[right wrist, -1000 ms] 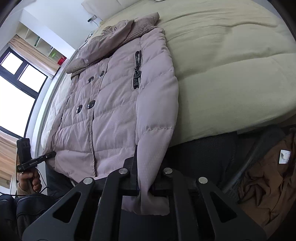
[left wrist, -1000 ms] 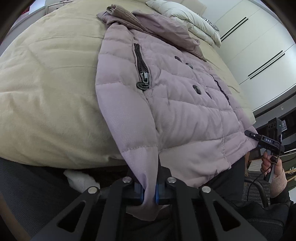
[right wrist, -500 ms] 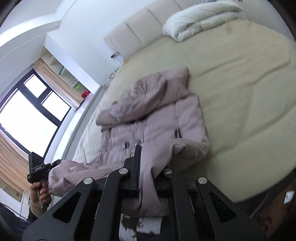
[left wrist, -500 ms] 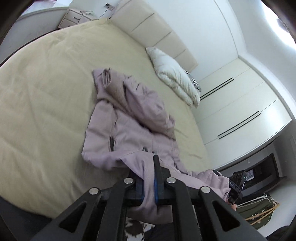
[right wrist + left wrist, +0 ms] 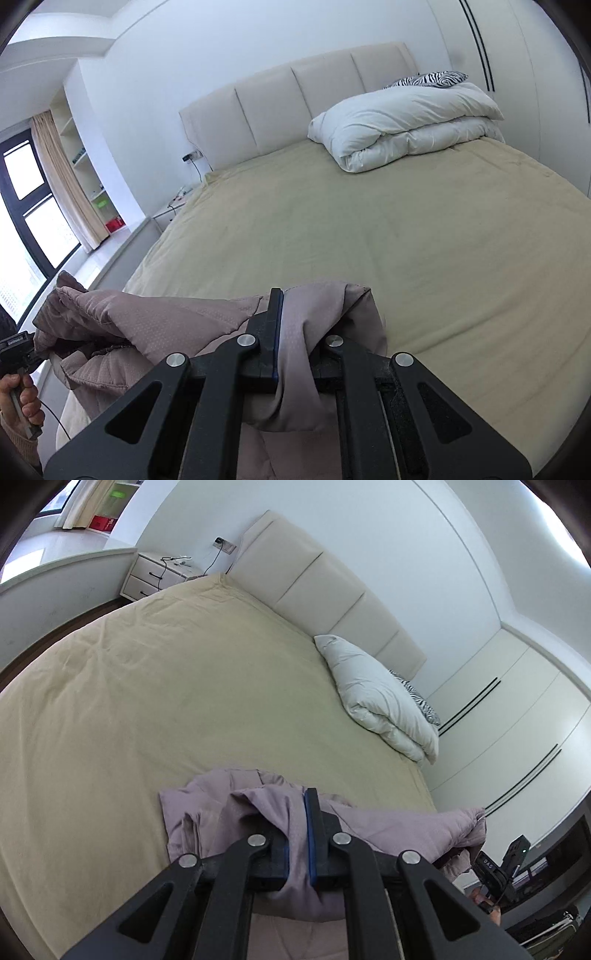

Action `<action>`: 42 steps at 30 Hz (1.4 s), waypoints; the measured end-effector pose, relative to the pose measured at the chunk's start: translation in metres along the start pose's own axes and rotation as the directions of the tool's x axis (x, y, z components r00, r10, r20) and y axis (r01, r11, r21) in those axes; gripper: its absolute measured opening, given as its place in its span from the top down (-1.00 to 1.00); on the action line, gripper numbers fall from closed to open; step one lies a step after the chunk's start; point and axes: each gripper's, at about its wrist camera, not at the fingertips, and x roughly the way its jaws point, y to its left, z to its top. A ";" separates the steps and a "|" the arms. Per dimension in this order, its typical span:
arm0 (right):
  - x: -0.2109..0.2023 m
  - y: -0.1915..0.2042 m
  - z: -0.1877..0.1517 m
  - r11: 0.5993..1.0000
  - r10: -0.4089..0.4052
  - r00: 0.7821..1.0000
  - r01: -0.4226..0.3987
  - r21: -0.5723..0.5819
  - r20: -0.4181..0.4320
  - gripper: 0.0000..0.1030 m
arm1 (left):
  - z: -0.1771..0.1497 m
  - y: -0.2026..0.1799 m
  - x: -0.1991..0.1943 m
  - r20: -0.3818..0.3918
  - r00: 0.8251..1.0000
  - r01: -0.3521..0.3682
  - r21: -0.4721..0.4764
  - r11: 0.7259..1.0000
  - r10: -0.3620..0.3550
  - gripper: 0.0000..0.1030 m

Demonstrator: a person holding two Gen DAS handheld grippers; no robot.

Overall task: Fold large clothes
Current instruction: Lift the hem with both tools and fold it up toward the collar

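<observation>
Mauve quilted jacket (image 5: 295, 830) fabric is sitting pinched between the closed jaws of the left gripper (image 5: 297, 843); the right gripper (image 5: 295, 343) is clamping another fold likewise. Jacket is hanging bunched between them over the beige bed (image 5: 166, 701). White duvet (image 5: 402, 125) is lying by the headboard (image 5: 295, 107). Earlier the jacket was lying flat; both grippers have lifted it.
</observation>
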 end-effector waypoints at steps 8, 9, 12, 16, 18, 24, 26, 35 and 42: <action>0.184 -0.030 0.000 0.994 -0.090 0.982 0.098 0.040 -0.168 0.88 | 0.012 0.060 0.133 -0.103 0.982 -0.162 -0.027 0.986 0.158 0.80; 0.205 -0.040 -0.005 0.993 -0.077 0.977 0.094 0.075 -0.201 0.86 | 0.008 0.069 0.145 -0.118 0.978 -0.175 -0.034 0.984 0.170 0.77; 0.240 -0.079 -0.023 0.965 0.068 0.966 -0.001 0.261 -0.251 0.80 | 0.000 0.090 0.172 -0.174 0.973 -0.171 -0.083 0.982 0.154 0.75; 0.244 -0.113 -0.023 0.863 0.273 0.950 -0.171 0.475 -0.154 0.54 | 0.000 0.086 0.151 -0.155 0.983 -0.121 -0.112 0.986 0.103 0.60; 0.225 -0.118 -0.020 0.836 0.299 0.952 -0.227 0.499 -0.068 -0.11 | 0.002 0.074 0.122 -0.111 0.989 -0.109 -0.091 0.990 0.098 0.27; 0.181 -0.072 0.000 0.928 0.198 0.975 -0.155 0.339 -0.096 -0.59 | 0.004 0.007 0.050 0.109 0.976 -0.200 0.094 0.975 0.190 -0.34; 0.184 -0.024 0.006 0.980 0.151 0.970 -0.122 0.159 -0.188 -0.55 | -0.005 -0.021 0.054 0.115 0.972 -0.224 0.201 0.954 0.204 -0.34; 0.249 0.103 -0.023 0.975 -0.057 0.941 -0.020 -0.223 -0.334 -0.17 | -0.045 -0.045 0.164 0.009 0.923 -0.356 0.403 0.843 0.385 -0.34; 0.289 0.059 -0.062 0.986 -0.050 0.947 -0.004 -0.168 -0.317 -0.28 | -0.053 -0.009 0.218 -0.072 0.902 -0.367 0.395 0.842 0.426 -0.38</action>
